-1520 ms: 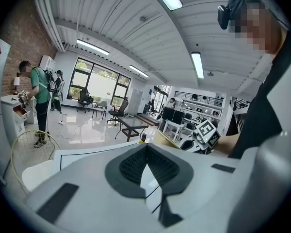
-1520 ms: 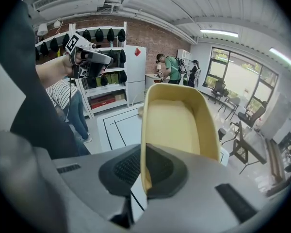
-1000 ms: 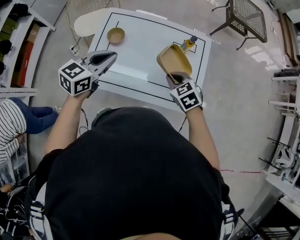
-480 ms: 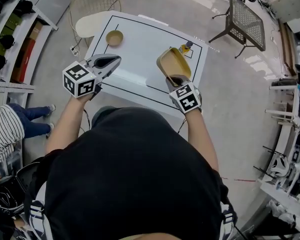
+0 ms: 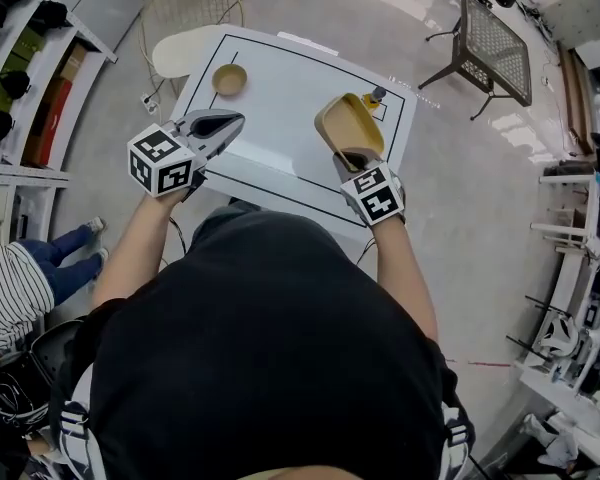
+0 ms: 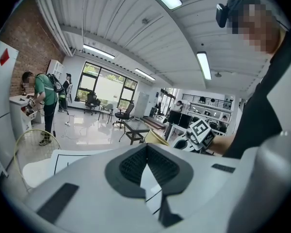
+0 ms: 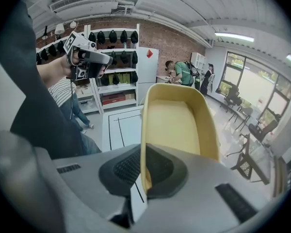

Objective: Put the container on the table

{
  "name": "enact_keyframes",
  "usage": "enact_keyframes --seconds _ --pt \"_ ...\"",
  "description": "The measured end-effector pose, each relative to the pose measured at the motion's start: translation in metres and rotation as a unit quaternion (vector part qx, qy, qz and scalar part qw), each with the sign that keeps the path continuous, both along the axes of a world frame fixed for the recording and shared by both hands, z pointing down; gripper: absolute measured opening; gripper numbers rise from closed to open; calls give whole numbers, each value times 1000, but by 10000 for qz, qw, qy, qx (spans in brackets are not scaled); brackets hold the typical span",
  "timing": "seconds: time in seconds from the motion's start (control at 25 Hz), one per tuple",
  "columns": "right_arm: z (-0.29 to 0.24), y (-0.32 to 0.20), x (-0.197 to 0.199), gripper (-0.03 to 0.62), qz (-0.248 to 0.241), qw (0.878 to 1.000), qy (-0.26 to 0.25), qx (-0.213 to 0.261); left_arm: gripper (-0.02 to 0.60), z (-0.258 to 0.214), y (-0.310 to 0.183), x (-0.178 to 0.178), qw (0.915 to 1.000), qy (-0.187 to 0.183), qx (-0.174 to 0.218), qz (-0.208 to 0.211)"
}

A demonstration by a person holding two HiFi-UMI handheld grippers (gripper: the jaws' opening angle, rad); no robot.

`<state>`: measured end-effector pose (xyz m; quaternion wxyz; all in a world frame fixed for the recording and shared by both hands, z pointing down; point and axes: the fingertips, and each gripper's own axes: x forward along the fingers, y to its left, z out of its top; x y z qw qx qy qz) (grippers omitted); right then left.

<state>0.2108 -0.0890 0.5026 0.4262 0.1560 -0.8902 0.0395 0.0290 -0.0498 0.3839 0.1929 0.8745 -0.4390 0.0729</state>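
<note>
Now, in the head view, little has changed over the last second; the right gripper [image 5: 356, 158] carries the container [image 5: 348, 126] much as before, only slightly nearer to the bottle [image 5: 376, 95], which is now mostly hidden behind its far rim; the container is not set down, it hangs tilted over the right half of the table [image 5: 280, 98], so I judge that the placing is still to be done; seen from the gripper, the container stands at 12 o'clock, with its near wall between the jaws; the left gripper [image 5: 218, 125] hovers over the table's near left edge, and a small bowl [image 5: 229, 77] lies at 12 o'clock from it, well apart.

Next, the left gripper view; its jaws are pressed together with nothing between them; the container's rim shows at about 1 o'clock beyond them, apart from them.

Finally, the right gripper view; the jaws pinch the near wall of the container, one pad inside and one outside; the open tub stretches away toward 12 o'clock, and the table's black lines lie beneath it at 10 o'clock.
</note>
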Motion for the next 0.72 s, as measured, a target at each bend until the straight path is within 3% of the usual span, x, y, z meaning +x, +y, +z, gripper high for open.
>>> enact_keyframes --seconds 0.72 --pt "8 -48 -25 8 132 9999 74 -29 6 13 -46 -46 9999 51 -79 -113"
